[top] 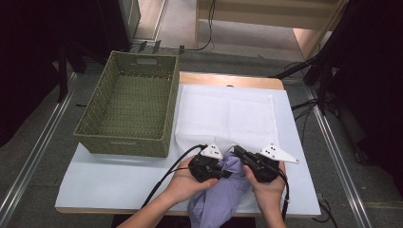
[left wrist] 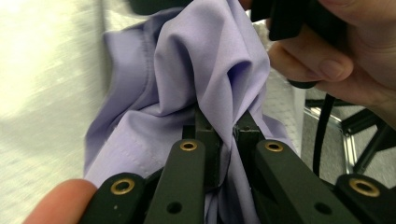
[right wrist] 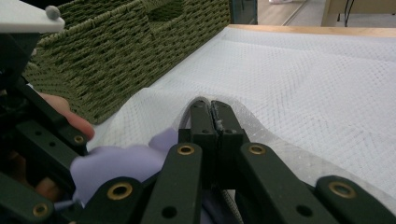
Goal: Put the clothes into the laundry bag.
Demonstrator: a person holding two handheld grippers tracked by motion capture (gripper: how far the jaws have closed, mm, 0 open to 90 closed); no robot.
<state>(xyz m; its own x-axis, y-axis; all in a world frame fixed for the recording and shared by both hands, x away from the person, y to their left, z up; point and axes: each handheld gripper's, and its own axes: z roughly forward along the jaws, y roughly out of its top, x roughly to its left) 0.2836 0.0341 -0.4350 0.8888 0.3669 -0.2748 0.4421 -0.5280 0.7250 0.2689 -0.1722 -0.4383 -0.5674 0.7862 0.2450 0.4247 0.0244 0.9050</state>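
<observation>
I have both grippers low at the near edge of the tabletop, side by side over a bunched lilac cloth that spills off the near edge between my wrists. My left gripper has its jaws pinched narrow on a fold of that cloth: in the left gripper view the fabric rises in a gathered ridge straight out from between the two jaw tips, clamped tight. My right gripper sits just to the right of it, nearly touching, and its jaws are fully together; in the right gripper view the tips meet with no gap, and I see a thin edge of material caught between them, though I cannot tell for certain whether it is the lilac cloth bunched just to their left or the white mesh sheet spread under them. That white mesh sheet covers the far right part of the tabletop. A green woven basket stands at the far left.
</observation>
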